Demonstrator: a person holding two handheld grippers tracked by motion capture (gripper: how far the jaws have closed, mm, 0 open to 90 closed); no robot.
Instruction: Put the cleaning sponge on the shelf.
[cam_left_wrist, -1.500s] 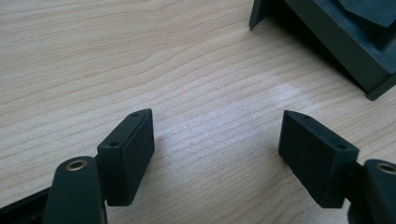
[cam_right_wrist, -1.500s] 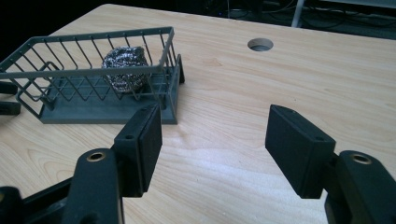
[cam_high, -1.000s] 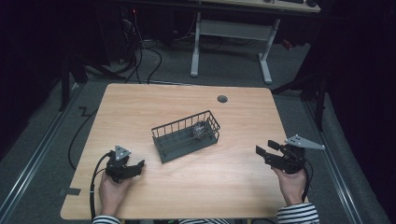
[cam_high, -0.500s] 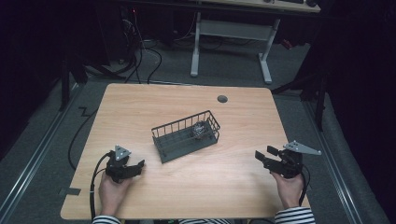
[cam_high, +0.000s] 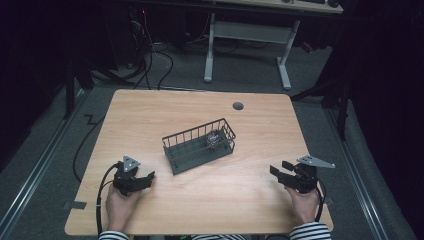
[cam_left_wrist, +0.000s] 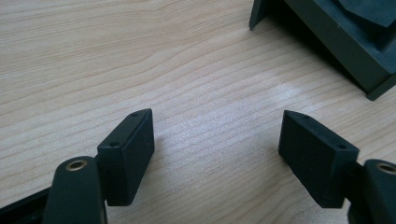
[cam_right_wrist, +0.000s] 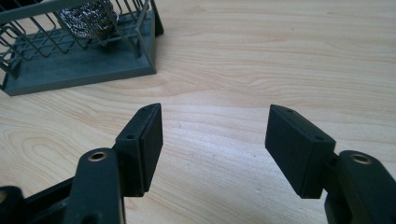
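Dim room; grey carpet floor (cam_high: 45, 150), black cables (cam_high: 155, 60) at 11 o'clock, white-legged desk (cam_high: 247, 37) (12 o'clock).

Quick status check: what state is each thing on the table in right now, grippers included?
Wire basket: upright mid-table, untouched.
Steel scourer: inside the basket, at its right end.
Left gripper: jaws apart, nothing between them, low over bare wood.
Right gripper: jaws apart, nothing between them, facing the basket.

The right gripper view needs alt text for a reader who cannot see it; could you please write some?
The right gripper hangs open and empty over a light wooden table. At upper left stands a grey wire basket holding a steel scouring pad.
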